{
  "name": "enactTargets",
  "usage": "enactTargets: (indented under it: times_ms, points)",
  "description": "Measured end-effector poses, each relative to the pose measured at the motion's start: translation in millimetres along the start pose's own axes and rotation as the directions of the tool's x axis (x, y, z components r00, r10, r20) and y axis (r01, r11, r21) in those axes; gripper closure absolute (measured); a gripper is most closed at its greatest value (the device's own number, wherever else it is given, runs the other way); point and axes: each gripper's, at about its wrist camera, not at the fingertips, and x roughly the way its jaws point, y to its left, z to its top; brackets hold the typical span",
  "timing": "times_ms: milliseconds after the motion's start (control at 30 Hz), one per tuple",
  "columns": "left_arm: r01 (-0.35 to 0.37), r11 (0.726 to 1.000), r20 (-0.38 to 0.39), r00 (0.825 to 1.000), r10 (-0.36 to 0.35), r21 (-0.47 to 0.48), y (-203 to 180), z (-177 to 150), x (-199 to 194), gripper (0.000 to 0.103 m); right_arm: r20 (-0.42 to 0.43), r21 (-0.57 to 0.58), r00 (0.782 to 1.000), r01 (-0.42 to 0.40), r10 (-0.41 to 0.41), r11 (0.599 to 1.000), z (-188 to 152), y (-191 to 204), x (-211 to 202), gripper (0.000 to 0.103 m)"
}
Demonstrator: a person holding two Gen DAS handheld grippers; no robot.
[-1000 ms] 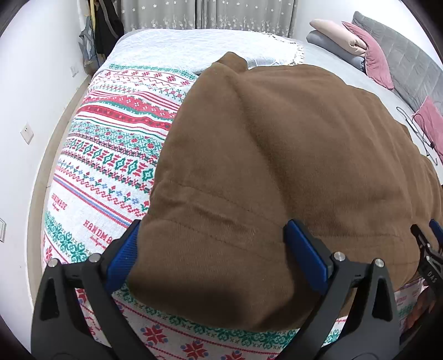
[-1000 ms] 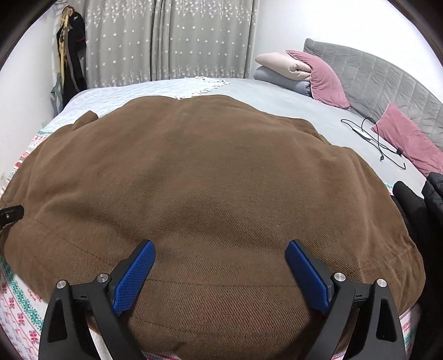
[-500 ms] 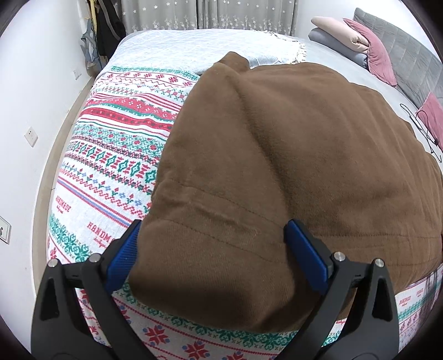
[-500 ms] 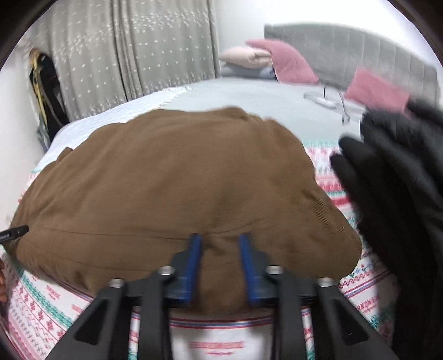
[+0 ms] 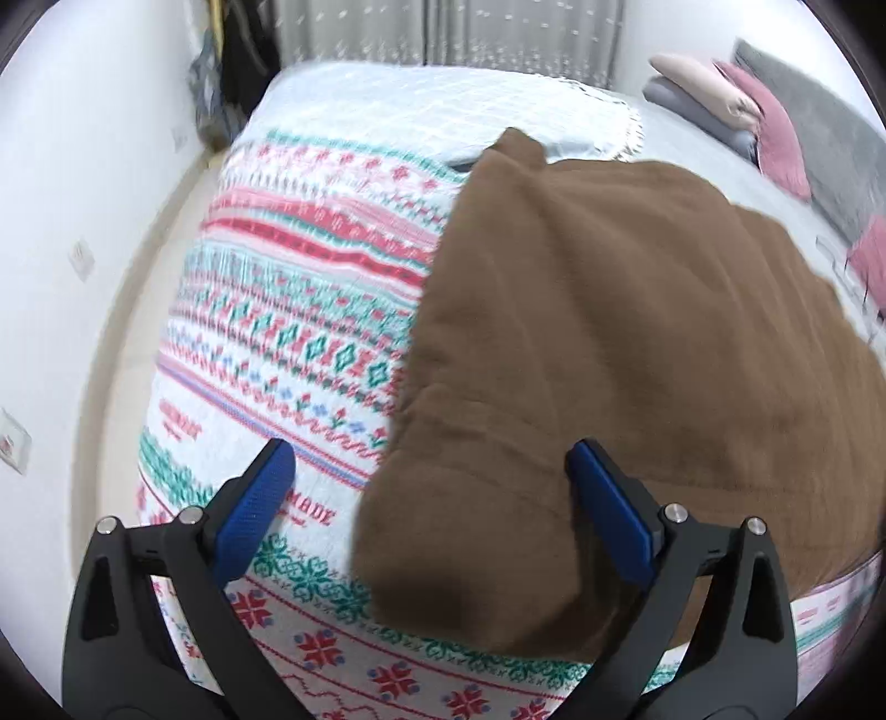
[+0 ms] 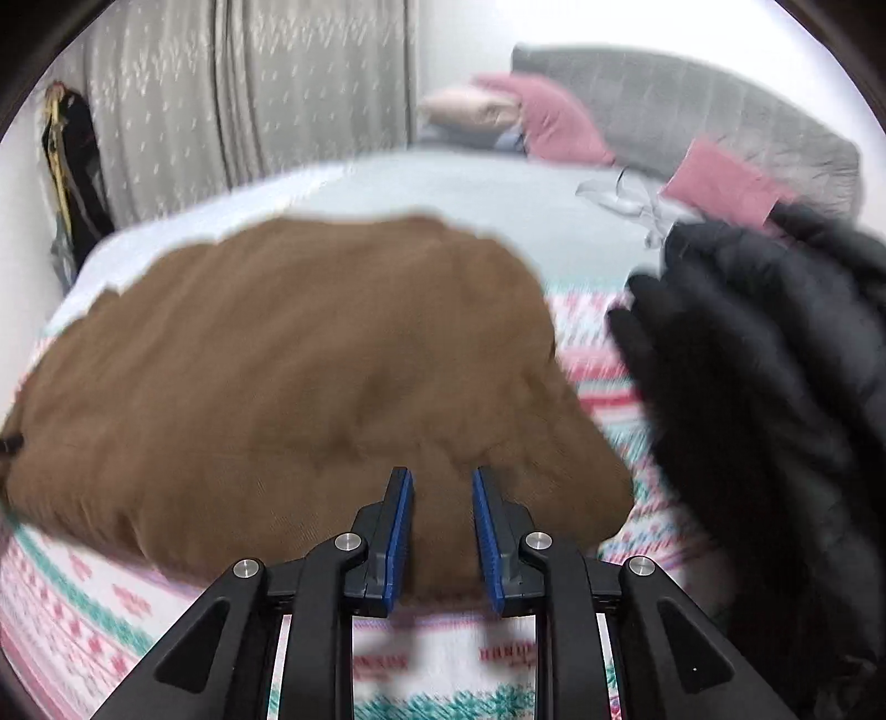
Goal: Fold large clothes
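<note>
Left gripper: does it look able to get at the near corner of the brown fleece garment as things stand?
Probably yes. The left gripper stands wide open, and the brown fleece garment has its near corner lying between the fingers on the patterned blanket, with nothing over it.

You get even, soft indoor light in both views, with no harsh glare. The left wrist view smears toward the far curtain [image 5: 443, 39] and pillows [image 5: 720, 105], while the left gripper [image 5: 432, 509] stays sharp, casting a dim shadow on the brown garment [image 5: 637, 332]. The right wrist view is motion-blurred throughout, especially the black jacket [image 6: 775, 387]. Fisheye bending and dark vignetting frame both.
</note>
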Motion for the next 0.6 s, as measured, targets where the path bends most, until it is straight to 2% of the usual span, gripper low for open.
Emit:
enactTargets:
  times_ms: [67, 200, 300, 400, 533, 600]
  points:
    - [0.015, 0.999, -0.010, 1.000, -0.015, -0.034, 8.0, -0.3, -0.3, 0.003, -0.004, -0.026, 1.000, -0.005, 0.005, 1.000, 3.0, 1.7, 12.8, 0.082]
    - [-0.011, 1.000, 0.008, 1.000, 0.011, 0.009, 4.0, -1.2, -2.7, 0.003, -0.046, 0.017, 0.999, -0.008, 0.009, 1.000, 18.0, 1.8, 23.9, 0.082]
    - [-0.021, 1.000, 0.008, 1.000, 0.021, 0.002, 2.9, 0.1, -6.6, 0.004, -0.050, 0.005, 0.999, 0.003, -0.002, 1.000, 16.2, 2.9, 23.0, 0.083]
    - [-0.037, 0.999, 0.030, 0.999, 0.037, -0.003, 5.9, 1.7, -17.3, 0.007, -0.051, 0.010, 0.999, -0.007, 0.008, 1.000, 12.6, -3.2, 12.2, 0.083]
    - [-0.106, 0.993, 0.071, 0.992, 0.103, 0.042, 3.4, 5.6, -30.1, 0.012, -0.068, -0.022, 0.997, 0.034, -0.035, 0.999, 10.8, -8.3, 0.5, 0.082]
    - [-0.083, 0.996, 0.088, 0.993, 0.079, 0.037, 1.2, 9.3, -41.8, 0.012, -0.084, -0.059, 0.994, 0.071, -0.076, 0.996, 8.2, -3.1, -13.8, 0.077]
